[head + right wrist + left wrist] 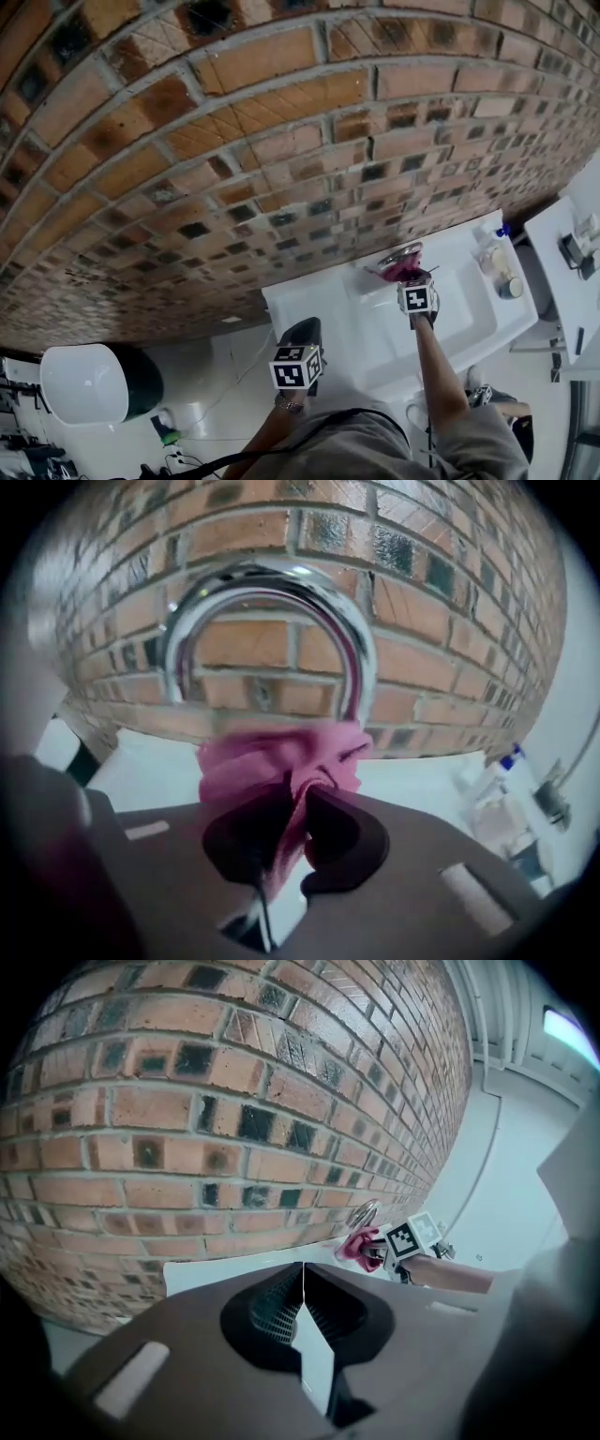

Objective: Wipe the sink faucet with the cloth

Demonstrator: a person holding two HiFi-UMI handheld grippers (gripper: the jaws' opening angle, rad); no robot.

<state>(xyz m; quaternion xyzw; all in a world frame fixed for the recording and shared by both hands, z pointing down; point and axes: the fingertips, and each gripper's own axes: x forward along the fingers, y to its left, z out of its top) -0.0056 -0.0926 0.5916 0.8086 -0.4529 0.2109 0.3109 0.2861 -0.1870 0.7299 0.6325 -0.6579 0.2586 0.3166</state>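
Observation:
A chrome arched faucet (272, 602) rises from the white sink (375, 328) against the brick wall. My right gripper (295, 794) is shut on a pink cloth (272, 761), and the cloth presses against the faucet's right leg near its base. In the head view the pink cloth (405, 269) sits at the faucet (401, 253), with the right gripper (412, 281) just in front of it. My left gripper (302, 1279) is shut with nothing between its jaws, held back at the sink's left front (298, 339). From the left gripper view the cloth (356, 1244) and faucet (364, 1213) show far off.
A clear bottle with a blue cap (492, 246) and a small jar (511, 287) stand on the sink's right end. A white bowl-like basin (84, 382) lies at the lower left. Another white counter (562, 253) with items is at the right. Brick wall (234, 141) behind the sink.

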